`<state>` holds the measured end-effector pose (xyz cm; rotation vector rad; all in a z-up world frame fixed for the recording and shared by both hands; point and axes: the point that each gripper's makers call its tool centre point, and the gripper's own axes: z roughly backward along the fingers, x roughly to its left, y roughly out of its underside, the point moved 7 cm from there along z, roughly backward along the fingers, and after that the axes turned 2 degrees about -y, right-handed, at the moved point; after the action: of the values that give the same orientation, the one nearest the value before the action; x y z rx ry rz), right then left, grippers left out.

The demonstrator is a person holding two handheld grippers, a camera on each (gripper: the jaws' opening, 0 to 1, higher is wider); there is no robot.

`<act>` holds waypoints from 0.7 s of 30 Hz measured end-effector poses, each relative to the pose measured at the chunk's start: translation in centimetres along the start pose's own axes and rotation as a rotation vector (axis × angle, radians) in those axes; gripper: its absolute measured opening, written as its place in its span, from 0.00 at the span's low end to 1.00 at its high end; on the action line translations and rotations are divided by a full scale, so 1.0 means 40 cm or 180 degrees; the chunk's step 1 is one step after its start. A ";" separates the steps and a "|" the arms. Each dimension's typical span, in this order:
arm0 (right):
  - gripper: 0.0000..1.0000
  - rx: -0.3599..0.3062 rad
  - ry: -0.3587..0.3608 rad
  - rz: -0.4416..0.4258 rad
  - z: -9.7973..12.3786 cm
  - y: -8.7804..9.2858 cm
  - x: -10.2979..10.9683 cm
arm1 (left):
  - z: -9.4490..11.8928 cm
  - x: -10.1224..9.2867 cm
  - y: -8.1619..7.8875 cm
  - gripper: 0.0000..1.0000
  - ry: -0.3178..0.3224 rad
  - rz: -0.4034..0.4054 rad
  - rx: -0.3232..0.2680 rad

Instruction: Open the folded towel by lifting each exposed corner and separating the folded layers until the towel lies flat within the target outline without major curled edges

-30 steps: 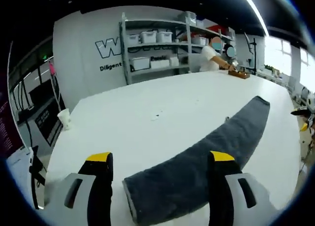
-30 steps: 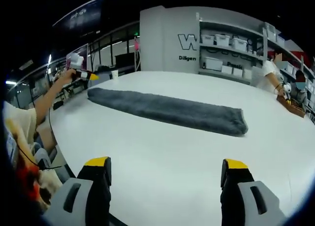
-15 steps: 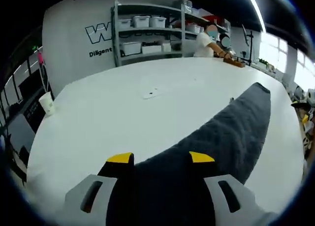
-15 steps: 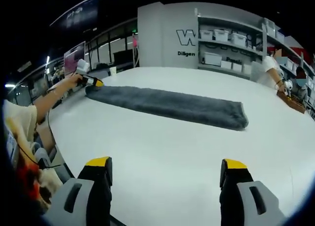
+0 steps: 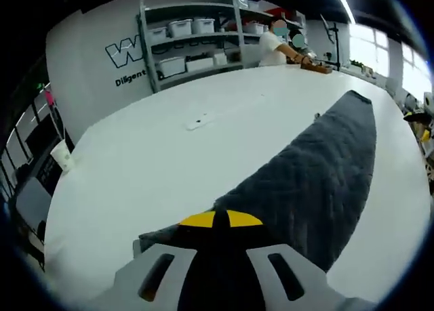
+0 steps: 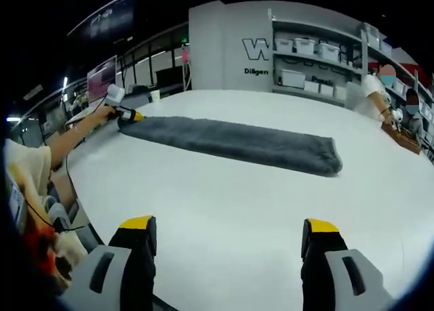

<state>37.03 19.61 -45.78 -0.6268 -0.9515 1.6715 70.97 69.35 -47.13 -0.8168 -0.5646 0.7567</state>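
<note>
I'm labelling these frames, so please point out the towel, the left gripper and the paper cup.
towel (image 5: 319, 169): left gripper view, middle of its grey folded length.
left gripper (image 5: 215, 219): left gripper view, where its yellow tips meet on the towel's end.
paper cup (image 5: 63, 155): left gripper view, its side wall.

place: I'm in a lab/workshop
signs: big white table (image 6: 224, 209), metal shelves (image 5: 193, 43) of storage bins (image 5: 183, 28), lettered wall (image 6: 224, 47)

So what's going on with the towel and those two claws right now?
Left gripper shut on the towel's near end. Right gripper open, hovering over bare table, well short of the towel. Towel long, folded. Nothing in the way.
</note>
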 end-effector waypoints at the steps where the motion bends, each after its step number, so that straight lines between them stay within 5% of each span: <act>1: 0.88 -0.0008 -0.0001 0.0000 0.002 -0.001 0.000 | 0.005 -0.001 -0.003 0.02 0.0009 0.0006 -0.0045; 7: 0.88 -0.0021 -0.0015 0.0000 0.001 -0.004 0.002 | 0.051 -0.008 -0.035 0.02 -0.0007 -0.0004 -0.0259; 13: 0.88 0.0004 -0.0035 0.0039 0.000 -0.006 0.009 | 0.116 -0.042 -0.072 0.02 0.0195 0.0073 -0.0563; 21: 0.89 -0.0028 -0.0020 0.0053 0.007 -0.011 0.009 | 0.219 -0.094 -0.071 0.02 0.0382 -0.0005 -0.0760</act>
<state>36.94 19.92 -45.24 -0.6372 -0.9610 1.6857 63.61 68.93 -40.45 -1.0751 -0.5540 0.6412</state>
